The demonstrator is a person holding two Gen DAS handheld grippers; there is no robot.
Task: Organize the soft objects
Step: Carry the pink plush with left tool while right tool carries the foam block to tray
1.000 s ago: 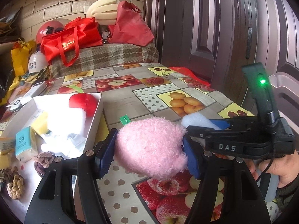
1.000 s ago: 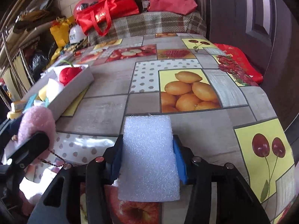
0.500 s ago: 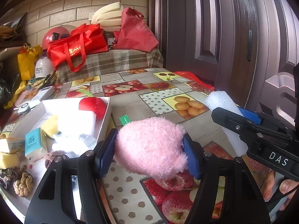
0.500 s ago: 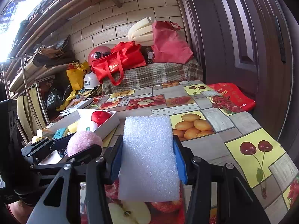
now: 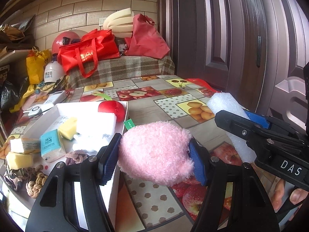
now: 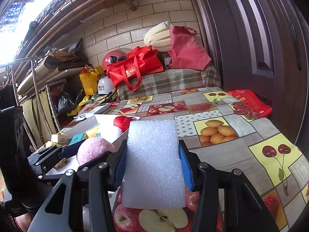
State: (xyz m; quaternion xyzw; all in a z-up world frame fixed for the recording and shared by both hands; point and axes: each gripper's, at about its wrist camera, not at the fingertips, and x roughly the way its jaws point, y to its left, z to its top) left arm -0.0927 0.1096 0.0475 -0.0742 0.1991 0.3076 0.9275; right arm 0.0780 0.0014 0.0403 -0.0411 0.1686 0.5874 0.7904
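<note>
Soft objects already fill the white box at the left of the counter: a red plush apple, yellow sponges, tissue packs. Just right of it, the left tool clamps the pink plush. Further right, the right tool grips the white foam block. Both have risen off the counter since a second ago, so I judge carrying to the box is underway; both point forward, roughly level.
</note>
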